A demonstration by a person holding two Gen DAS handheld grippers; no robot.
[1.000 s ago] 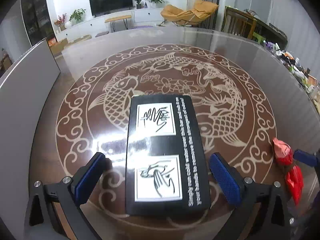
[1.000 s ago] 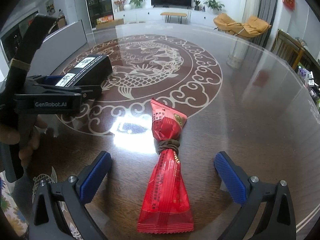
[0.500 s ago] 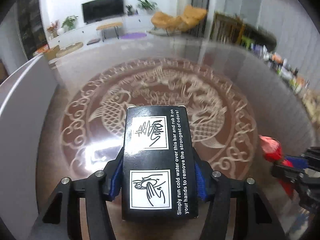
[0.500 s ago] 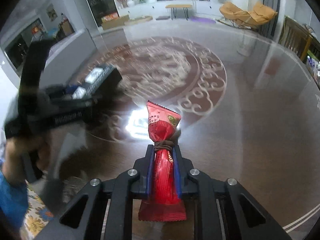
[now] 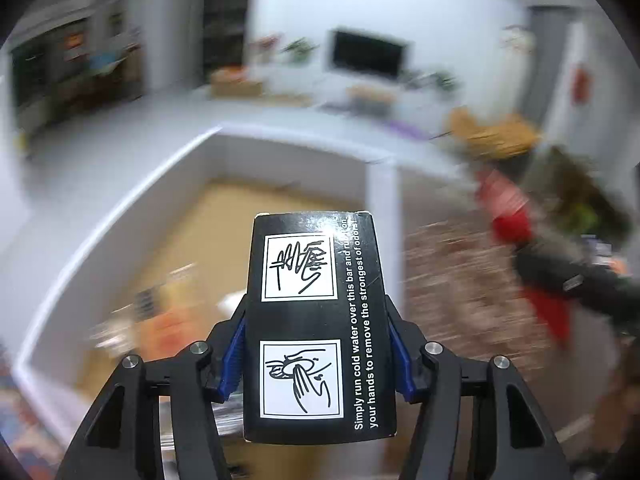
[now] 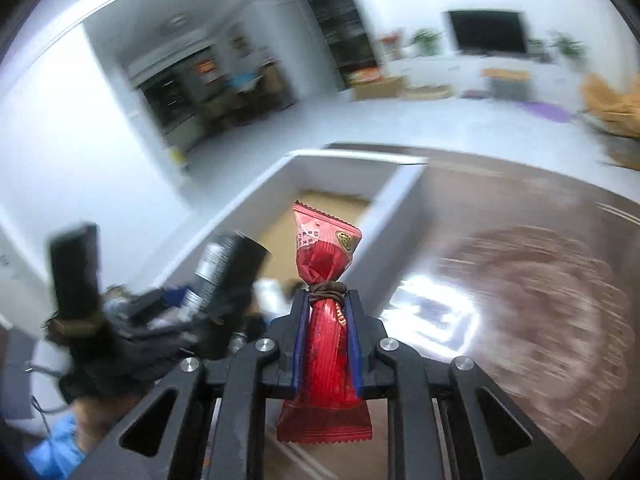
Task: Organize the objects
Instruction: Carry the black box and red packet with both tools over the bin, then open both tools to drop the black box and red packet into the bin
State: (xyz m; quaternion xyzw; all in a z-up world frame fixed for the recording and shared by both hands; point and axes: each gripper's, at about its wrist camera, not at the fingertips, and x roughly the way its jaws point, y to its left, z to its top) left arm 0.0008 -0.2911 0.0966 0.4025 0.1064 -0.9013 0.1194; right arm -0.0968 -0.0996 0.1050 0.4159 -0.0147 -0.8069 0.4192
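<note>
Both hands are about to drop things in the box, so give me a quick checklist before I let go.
1. Left tongs clamped on the black printed cardboard box: ok.
2. Right tongs clamped on the red tied-off foil snack packet: ok.
3. Large white-walled bin with a brown floor ahead of both tongs: ok.
4. Free floor space in the bin: cannot tell, its contents are blurred.
5. The two tongs apart from each other: ok.
</note>
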